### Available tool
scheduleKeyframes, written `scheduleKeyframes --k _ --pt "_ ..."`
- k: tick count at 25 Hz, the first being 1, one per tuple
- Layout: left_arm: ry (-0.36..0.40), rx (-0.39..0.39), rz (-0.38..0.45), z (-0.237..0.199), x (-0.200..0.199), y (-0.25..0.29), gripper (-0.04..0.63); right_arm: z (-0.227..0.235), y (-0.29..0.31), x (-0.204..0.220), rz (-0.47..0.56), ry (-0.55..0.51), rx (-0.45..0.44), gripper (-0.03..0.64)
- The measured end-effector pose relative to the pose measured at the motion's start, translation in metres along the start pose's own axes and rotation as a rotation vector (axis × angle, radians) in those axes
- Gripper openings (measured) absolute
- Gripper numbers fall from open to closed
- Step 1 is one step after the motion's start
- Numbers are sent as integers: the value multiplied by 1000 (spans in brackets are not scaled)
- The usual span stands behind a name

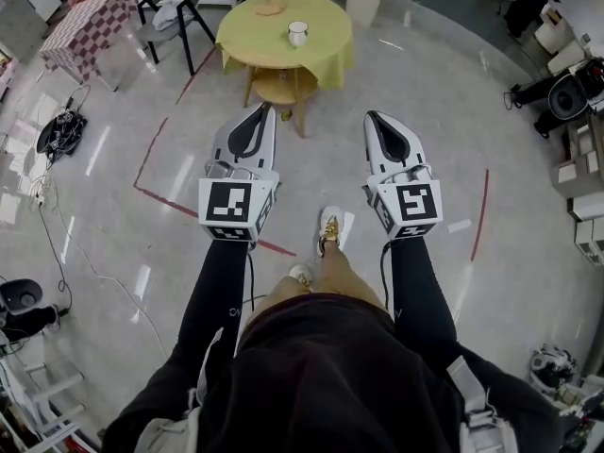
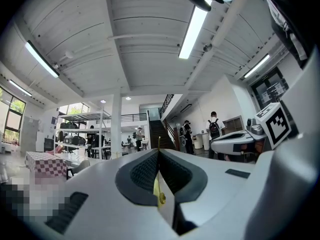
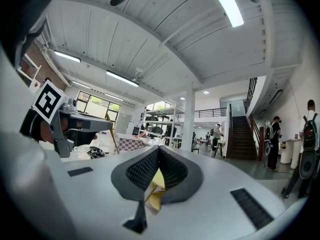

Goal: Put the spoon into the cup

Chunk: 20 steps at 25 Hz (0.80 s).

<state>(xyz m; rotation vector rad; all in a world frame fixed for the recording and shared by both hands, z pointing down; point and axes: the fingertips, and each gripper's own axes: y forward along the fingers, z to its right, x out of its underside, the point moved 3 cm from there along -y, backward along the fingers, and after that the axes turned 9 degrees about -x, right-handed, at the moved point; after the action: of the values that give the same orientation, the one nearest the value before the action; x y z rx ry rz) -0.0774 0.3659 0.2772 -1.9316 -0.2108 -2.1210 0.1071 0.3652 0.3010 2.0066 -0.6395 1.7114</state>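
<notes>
In the head view a white cup stands on a round table with a yellow cloth, a few steps ahead of me. No spoon is visible in any view. My left gripper and right gripper are held level side by side, short of the table and pointing at it. Both have their jaws together with nothing between them. In the left gripper view the left gripper has its dark pads meeting at the tip, and the right gripper shows the same in the right gripper view.
A wooden stand sits at the table's far side. A checkered table and a chair stand at back left, a white bin behind the table. Red tape lines mark the floor. Cables lie left, equipment right.
</notes>
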Motion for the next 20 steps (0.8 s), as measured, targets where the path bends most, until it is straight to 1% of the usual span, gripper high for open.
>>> scheduleKeyframes --k 6,10,15,20 --pt "19 -1 -1 -5 7 44 17 27 34 6 18 2 -22 26" --pt "32 -11 -20 -4 17 82 17 56 61 15 18 1 -52 26" --pt "34 -41 -41 -16 25 143 17 96 118 24 16 18 -102 26" --pt "57 -62 -39 -20 25 198 17 136 162 28 32 22 -144 26"
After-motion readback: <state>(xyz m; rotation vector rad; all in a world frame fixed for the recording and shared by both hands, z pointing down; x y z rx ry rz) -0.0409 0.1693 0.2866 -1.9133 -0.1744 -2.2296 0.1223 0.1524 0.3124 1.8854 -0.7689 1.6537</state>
